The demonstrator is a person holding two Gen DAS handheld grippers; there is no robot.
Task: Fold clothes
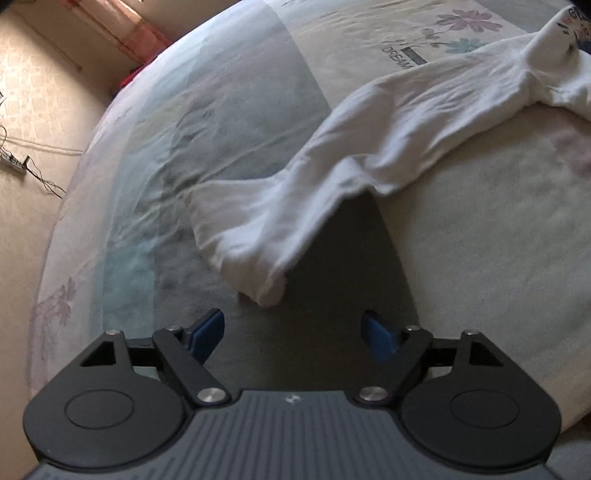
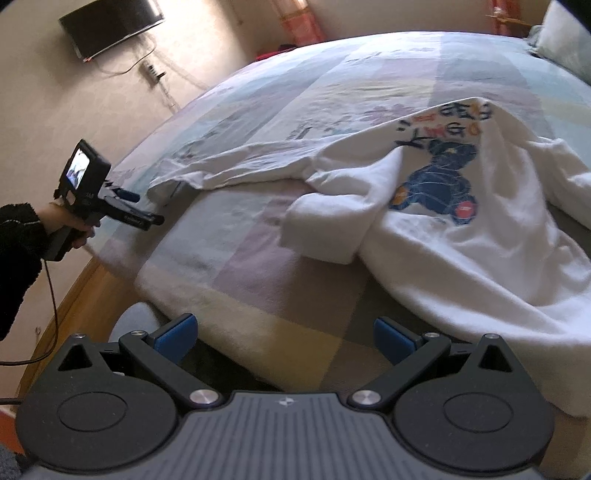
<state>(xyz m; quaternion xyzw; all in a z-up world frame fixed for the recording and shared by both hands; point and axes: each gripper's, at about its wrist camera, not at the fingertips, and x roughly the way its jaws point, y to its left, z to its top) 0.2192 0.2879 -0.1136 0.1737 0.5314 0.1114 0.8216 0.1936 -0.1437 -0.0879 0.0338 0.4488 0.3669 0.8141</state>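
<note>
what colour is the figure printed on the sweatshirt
Dark blue, with orange and red accents; clearest in the right wrist view.

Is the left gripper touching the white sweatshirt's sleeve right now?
Apart. In the left wrist view the left gripper, jaws open, sits short of the sleeve cuff, with bare bedspread between.

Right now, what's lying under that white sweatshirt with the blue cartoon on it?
The white sweatshirt lies spread on a pastel patchwork bedspread with flower prints. Bedspread shows all around it; whatever sits directly beneath the fabric is covered, so I cannot tell.

Wall-mounted TV (image 2: 110,26), power strip (image 1: 14,162) on floor, patchwork bedspread (image 2: 295,110).
</note>
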